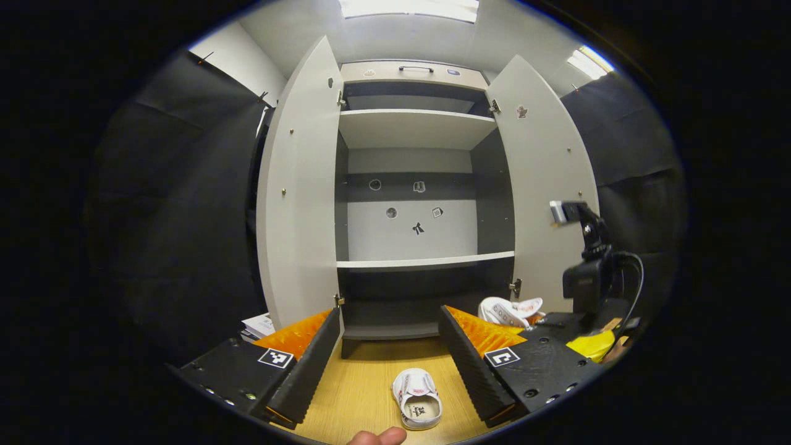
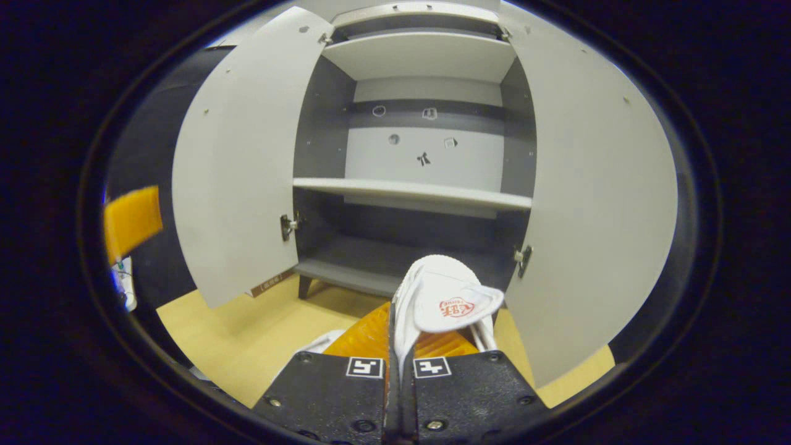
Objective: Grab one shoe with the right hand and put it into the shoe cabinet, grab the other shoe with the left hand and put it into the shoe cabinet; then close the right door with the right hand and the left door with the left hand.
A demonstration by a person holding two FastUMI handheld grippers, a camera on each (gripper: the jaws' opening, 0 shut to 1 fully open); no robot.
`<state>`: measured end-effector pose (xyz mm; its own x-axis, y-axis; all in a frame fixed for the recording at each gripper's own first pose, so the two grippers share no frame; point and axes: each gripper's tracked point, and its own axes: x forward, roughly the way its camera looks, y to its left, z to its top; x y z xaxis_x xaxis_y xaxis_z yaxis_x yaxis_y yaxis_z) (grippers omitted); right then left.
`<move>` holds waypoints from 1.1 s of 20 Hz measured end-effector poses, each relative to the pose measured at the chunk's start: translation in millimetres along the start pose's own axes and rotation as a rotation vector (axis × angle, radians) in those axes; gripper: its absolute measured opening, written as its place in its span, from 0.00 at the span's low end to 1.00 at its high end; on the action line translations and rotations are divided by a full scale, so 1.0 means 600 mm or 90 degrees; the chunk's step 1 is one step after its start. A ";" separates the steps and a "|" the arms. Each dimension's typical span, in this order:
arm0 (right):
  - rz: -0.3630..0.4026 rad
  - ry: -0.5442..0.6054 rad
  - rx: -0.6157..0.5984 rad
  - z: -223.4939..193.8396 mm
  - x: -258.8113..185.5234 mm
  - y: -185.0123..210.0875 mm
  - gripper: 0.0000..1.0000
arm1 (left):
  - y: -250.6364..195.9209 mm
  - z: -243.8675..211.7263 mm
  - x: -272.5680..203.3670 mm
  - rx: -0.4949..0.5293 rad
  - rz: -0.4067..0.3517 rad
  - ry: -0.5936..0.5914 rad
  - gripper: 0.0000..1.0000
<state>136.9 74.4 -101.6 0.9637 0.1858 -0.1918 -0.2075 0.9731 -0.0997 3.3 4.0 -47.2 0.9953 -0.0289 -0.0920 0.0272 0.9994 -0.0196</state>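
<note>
A white shoe (image 1: 418, 398) lies on the wooden floor (image 1: 358, 383) between the spread fingers of my left gripper (image 1: 389, 361), which is open and touches nothing. The second white shoe (image 2: 446, 296) hangs in my right gripper (image 2: 397, 321), whose fingers pinch its side wall; the shoe points at the cabinet's bottom shelf (image 2: 346, 272). In the left gripper view that right gripper (image 1: 556, 324) shows at the right, carrying its shoe (image 1: 510, 311) close to the right door (image 1: 550, 185). The shoe cabinet (image 1: 411, 130) stands ahead with its left door (image 1: 300, 185) swung wide too.
A middle shelf (image 1: 426, 262) and an upper shelf (image 1: 414, 117) cross the cabinet. Stacked papers (image 1: 259, 324) lie on the floor left of the left door. A thumb (image 1: 378, 437) shows at the bottom edge. Black cloth walls flank the cabinet.
</note>
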 end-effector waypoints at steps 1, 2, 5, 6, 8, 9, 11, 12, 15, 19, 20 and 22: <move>0.000 -0.011 -0.003 0.039 -0.002 -0.004 0.05 | -0.004 0.001 0.002 -0.003 -0.005 -0.004 1.00; 0.004 -0.022 -0.003 0.078 0.003 -0.004 0.05 | -0.010 0.005 0.001 -0.005 -0.009 -0.008 0.96; 0.002 -0.042 0.001 0.187 0.032 -0.027 0.05 | -0.018 0.009 -0.001 -0.010 -0.025 -0.016 1.00; -0.005 -0.039 -0.005 0.214 0.051 -0.038 0.05 | -0.021 0.007 -0.002 -0.012 -0.030 -0.016 1.00; -0.020 -0.035 -0.009 0.266 0.098 -0.057 0.05 | -0.026 0.003 -0.005 -0.016 -0.033 -0.013 0.96; -0.027 -0.031 -0.007 0.285 0.124 -0.065 0.02 | -0.024 -0.001 -0.007 -0.018 -0.033 -0.011 0.96; -0.038 -0.012 0.005 0.318 0.179 -0.080 0.05 | -0.020 -0.001 -0.006 -0.021 -0.033 -0.007 0.96; -0.039 0.003 0.009 0.329 0.205 -0.088 0.05 | -0.014 -0.002 -0.005 -0.018 -0.031 -0.007 0.96; -0.053 0.061 0.017 0.342 0.284 -0.109 0.05 | 0.007 -0.001 -0.001 -0.012 -0.017 -0.010 0.96; -0.079 0.145 0.011 0.325 0.371 -0.138 0.05 | 0.033 -0.003 0.008 -0.010 0.001 -0.006 0.96; -0.083 0.165 0.003 0.319 0.391 -0.141 0.05 | 0.041 -0.005 0.010 -0.011 0.008 -0.004 0.96; -0.083 0.193 0.004 0.310 0.418 -0.139 0.05 | 0.049 -0.013 0.015 -0.016 0.014 0.005 0.96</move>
<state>427.2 65.3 40.3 0.8883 0.0114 -0.4591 -0.0834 0.9870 -0.1370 12.2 33.2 -56.4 0.9950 -0.0071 -0.1001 0.0029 0.9991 -0.0419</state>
